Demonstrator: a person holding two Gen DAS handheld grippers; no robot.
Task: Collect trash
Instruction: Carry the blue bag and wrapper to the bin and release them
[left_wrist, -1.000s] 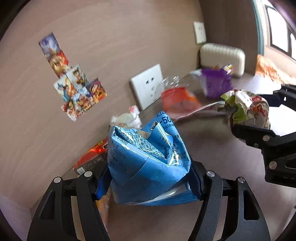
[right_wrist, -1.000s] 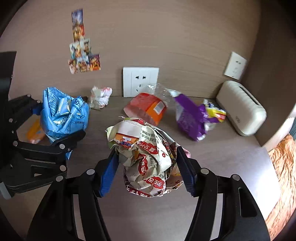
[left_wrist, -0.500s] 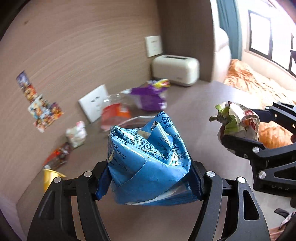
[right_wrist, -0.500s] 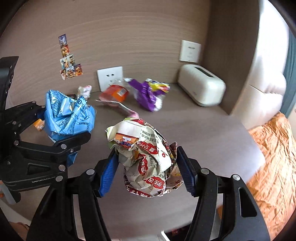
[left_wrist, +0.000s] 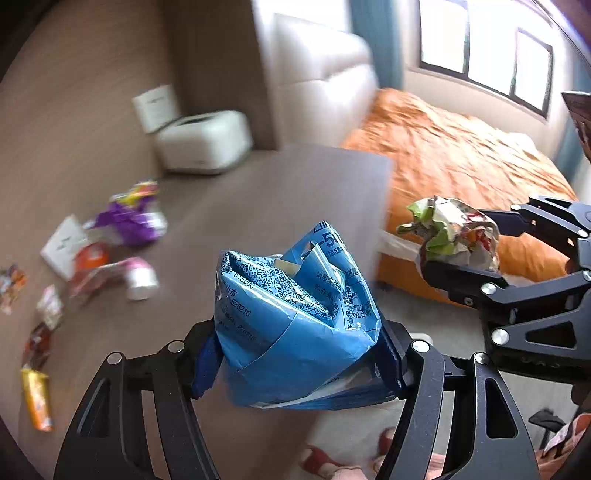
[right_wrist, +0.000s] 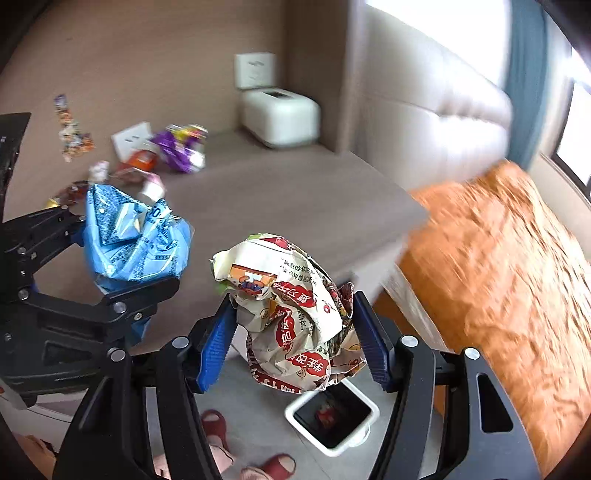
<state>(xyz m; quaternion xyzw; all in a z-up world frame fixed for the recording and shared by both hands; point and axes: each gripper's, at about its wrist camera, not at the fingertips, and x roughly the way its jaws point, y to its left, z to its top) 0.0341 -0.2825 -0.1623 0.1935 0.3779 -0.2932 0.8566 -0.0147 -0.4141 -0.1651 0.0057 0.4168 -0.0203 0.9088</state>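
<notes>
My left gripper (left_wrist: 295, 354) is shut on a crumpled blue wrapper (left_wrist: 291, 317), also seen in the right wrist view (right_wrist: 133, 236). My right gripper (right_wrist: 295, 332) is shut on a crumpled white and red wrapper (right_wrist: 295, 314), which also shows in the left wrist view (left_wrist: 454, 236). Both are held in the air past the table's front edge. A white bin with a black liner (right_wrist: 332, 417) stands on the floor just below the right gripper, with something red inside. More trash lies at the table's back: a purple wrapper (left_wrist: 129, 218), an orange packet (left_wrist: 88, 254) and a yellow packet (left_wrist: 37, 398).
A brown table (right_wrist: 295, 199) stands against the wall, with a white box (right_wrist: 280, 114) in its back corner. An orange bed (right_wrist: 498, 266) lies to the right. Red slippers (right_wrist: 273, 465) are on the grey floor near the bin.
Both grippers have drawn back from the table and swung right with their wrappers still held. The bed, floor and bin have come into view.
</notes>
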